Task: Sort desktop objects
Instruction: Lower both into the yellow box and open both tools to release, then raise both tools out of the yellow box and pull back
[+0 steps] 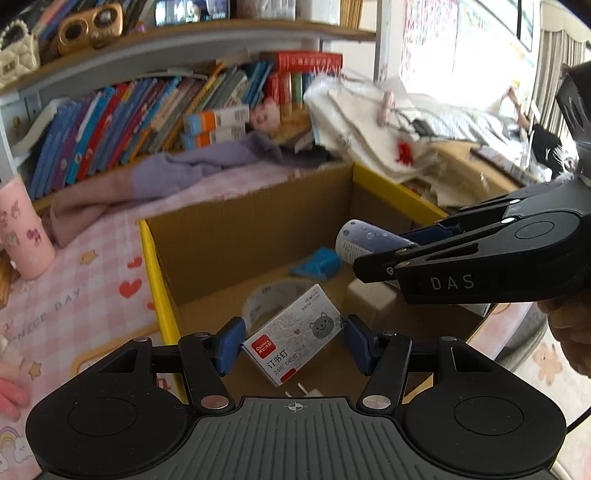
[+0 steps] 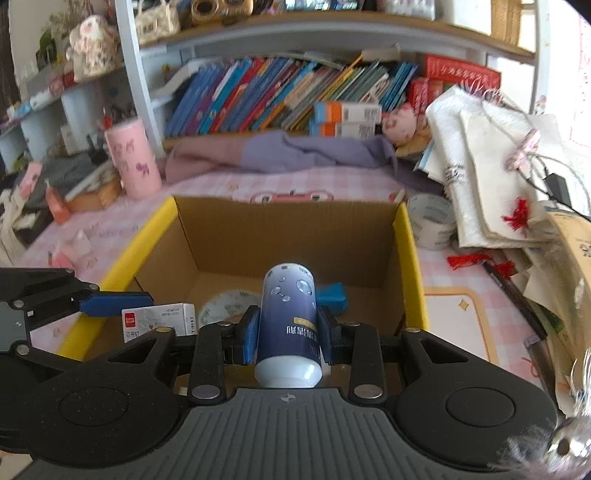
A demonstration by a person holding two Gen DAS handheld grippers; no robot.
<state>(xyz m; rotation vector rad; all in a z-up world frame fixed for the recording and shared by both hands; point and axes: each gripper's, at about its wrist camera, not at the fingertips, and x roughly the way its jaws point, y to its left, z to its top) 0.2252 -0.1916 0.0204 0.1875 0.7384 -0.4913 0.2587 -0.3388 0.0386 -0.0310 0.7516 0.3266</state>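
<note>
Left wrist view: left tool [image 1: 291, 345] pinches staple box [image 1: 293, 338]; right tool [image 2: 288, 338] pinches bottle [image 2: 288, 325]. Both ahead, over carton [image 2: 404, 258]. Risk: tools close together, could collide on release.

A desk covered by a pink checked cloth [image 2: 332, 184] is backed by a white shelf unit [image 2: 140, 85], where a row of leaning books [image 2: 266, 96] is kept under a wooden upper shelf [image 2: 332, 22]. Bags and ornaments are seen on that upper shelf. Strong daylight is let in at the right [image 1: 461, 74], where the view is washed out.
</note>
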